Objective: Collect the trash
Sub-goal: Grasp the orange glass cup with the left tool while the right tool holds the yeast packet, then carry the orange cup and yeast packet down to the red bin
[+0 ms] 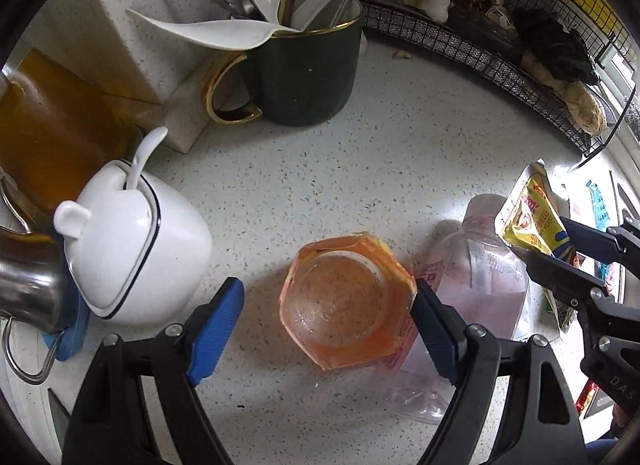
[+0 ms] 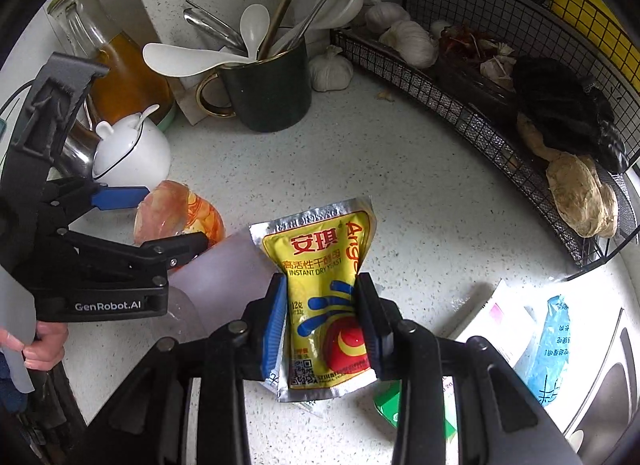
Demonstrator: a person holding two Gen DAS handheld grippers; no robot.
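Pinched upright between the right gripper's [image 2: 321, 323] closed jaws, a yellow yeast sachet [image 2: 324, 265] hangs clear of the speckled counter [image 1: 320, 169], already collected. To its left, the left gripper [image 1: 326, 329] hovers wide open, straddling an orange plastic cup [image 1: 344, 301] lying against a crumpled clear bottle [image 1: 492, 265], probably the next pick

Bright daylight floods in from the right, glaring off the table [image 1: 400, 153]; soft shadows, sharp focus, edges bend into black.

Black grippers [image 2: 322, 317], blue pads [image 1: 216, 317], "GenRobot.AI" lettering.
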